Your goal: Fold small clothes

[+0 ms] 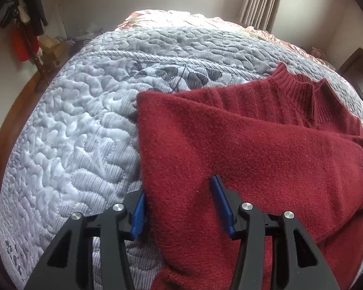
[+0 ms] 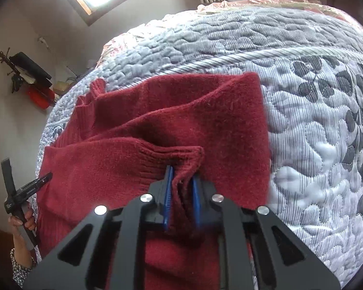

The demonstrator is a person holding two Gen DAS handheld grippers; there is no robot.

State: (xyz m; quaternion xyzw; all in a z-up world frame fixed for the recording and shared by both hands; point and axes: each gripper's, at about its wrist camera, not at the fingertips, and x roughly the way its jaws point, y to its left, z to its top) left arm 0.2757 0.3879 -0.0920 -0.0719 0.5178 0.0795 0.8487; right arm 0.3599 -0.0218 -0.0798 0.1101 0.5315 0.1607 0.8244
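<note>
Burgundy knit fills both wrist views: the sweater (image 1: 254, 149) lies on the bed (image 1: 67, 125), spread over the grey quilted cover, with its ribbed collar (image 1: 300, 84) at the end farthest from me. I use that collar as my landmark.

My right hand-held gripper (image 2: 182, 181) is clenched on the ribbed cuff (image 2: 181, 154) of a sleeve that has been drawn across the body of the sweater, well short of the collar. The blue pads (image 2: 168, 188) pinch a bunched ridge of knit between them. My left hand-held gripper (image 1: 179, 198) is released, its fingers spread wide. One pad sits just off the side edge of the sweater, over the quilt, and the other rests above the wool, at the hem end away from the collar. Whether either pad touches the fabric, I cannot tell. In the right wrist view, the left tool's handle shows beside the sweater's edge, held in the person's hand (image 2: 21, 222).

I judge this to be the sleeve fold, partway through: the sleeve is being laid inward across the chest. The next move, I think, calls for setting the cuff down flat and letting go without dragging it back. Then the left side needs a grip on that side edge, so the body can be folded toward the collar.
</note>
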